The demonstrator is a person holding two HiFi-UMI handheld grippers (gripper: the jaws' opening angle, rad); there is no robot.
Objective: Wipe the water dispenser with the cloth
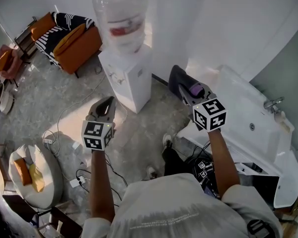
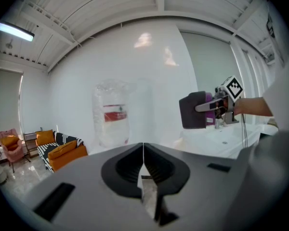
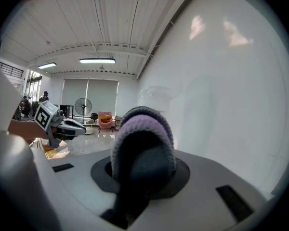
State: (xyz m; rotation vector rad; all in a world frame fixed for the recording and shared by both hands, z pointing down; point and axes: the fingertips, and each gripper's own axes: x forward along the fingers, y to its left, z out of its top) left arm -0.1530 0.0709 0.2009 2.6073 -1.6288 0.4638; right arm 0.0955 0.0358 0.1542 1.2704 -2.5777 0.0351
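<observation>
Two grippers held up before the water dispenser [image 1: 128, 78], the cloth [image 1: 178, 82] in the right one.
The left gripper [image 1: 107, 101] has its jaws pressed together with nothing between them. The right gripper [image 1: 187, 90] pinches a folded grey-and-purple cloth, held in the air to the right of the white dispenser and apart from it. The dispenser stands on the floor by the wall, a clear bottle [image 1: 121, 20] on top, between an orange sofa [image 1: 75, 42] and a white sink [image 1: 248, 114].
</observation>
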